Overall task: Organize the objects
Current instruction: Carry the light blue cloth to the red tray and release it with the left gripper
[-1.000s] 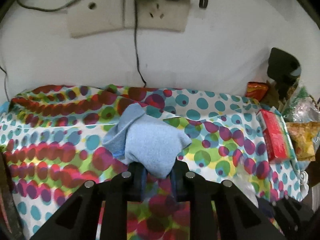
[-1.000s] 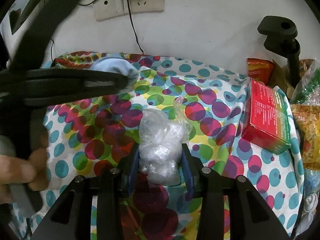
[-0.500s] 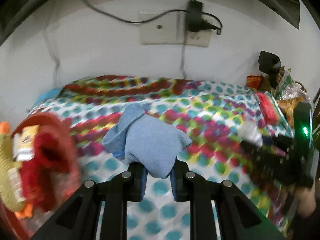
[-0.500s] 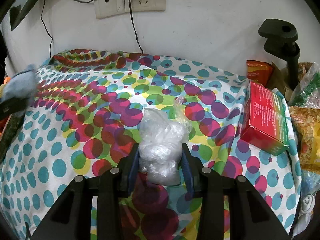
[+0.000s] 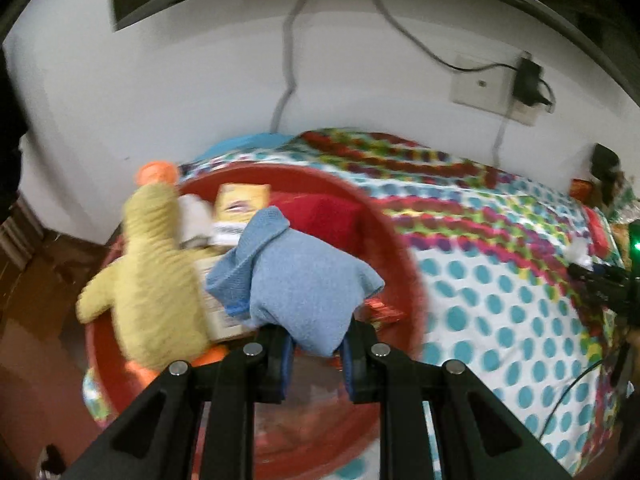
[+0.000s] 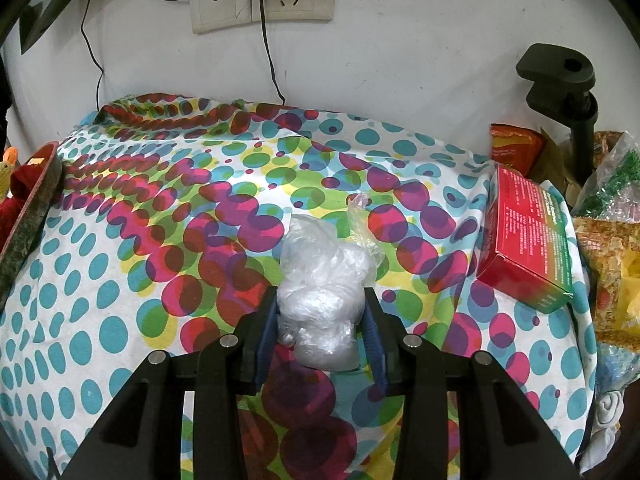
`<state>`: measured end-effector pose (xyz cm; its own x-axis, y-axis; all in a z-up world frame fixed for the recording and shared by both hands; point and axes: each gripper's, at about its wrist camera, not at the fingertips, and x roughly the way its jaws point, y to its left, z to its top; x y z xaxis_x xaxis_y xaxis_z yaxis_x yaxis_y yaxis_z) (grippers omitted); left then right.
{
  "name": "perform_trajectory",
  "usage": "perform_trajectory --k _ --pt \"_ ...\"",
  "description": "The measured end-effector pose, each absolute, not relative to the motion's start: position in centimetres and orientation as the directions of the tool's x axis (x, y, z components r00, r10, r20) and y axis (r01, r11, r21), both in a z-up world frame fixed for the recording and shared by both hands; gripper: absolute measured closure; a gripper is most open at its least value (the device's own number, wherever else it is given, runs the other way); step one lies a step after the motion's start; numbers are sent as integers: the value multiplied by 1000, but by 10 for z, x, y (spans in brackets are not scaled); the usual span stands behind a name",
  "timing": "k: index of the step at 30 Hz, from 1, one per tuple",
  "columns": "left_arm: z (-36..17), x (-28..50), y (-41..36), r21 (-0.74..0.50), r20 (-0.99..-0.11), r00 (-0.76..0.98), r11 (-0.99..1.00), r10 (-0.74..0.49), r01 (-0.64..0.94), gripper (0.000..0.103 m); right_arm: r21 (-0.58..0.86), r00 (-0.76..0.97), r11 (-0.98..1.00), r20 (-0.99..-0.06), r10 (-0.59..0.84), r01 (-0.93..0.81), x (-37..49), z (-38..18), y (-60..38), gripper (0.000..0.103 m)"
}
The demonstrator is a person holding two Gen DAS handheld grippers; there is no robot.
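Note:
In the left wrist view my left gripper point(image 5: 318, 334) is shut on a folded light-blue cloth point(image 5: 296, 284) and holds it above a red basin point(image 5: 404, 248). The basin holds a yellow plush duck point(image 5: 152, 276), a red cloth point(image 5: 320, 216) and a yellow packet point(image 5: 240, 204). In the right wrist view my right gripper point(image 6: 320, 320) is shut on a crumpled clear plastic bag point(image 6: 320, 284), low over the dotted tablecloth point(image 6: 120, 320). The basin's rim point(image 6: 32, 208) shows at that view's left edge.
A red box point(image 6: 524, 240) lies at the table's right side, with snack packets point(image 6: 612, 264) and a black clamp stand point(image 6: 568, 92) behind it. Wall sockets point(image 6: 264, 4) with cables hang above the table's back edge. Brown floor point(image 5: 36, 308) lies left of the basin.
My left gripper has swung left with the blue cloth, from over the tablecloth to above the red basin. The right gripper and its plastic bag have stayed in place.

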<state>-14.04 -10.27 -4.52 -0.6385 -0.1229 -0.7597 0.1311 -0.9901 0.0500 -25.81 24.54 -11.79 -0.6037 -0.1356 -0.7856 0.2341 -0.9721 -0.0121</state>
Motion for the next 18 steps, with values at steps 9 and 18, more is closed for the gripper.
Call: perform_trajectory --k 9,18 --pt "-62 -121 -169 54 -783 -595 -972 -184 229 84 -16 -604 -972 -786 -132 234 -256 -116 240 65" --pt "-77 -116 -179 15 -794 -596 -983 -122 181 76 -37 -609 -972 -785 -115 231 -259 -119 239 65"
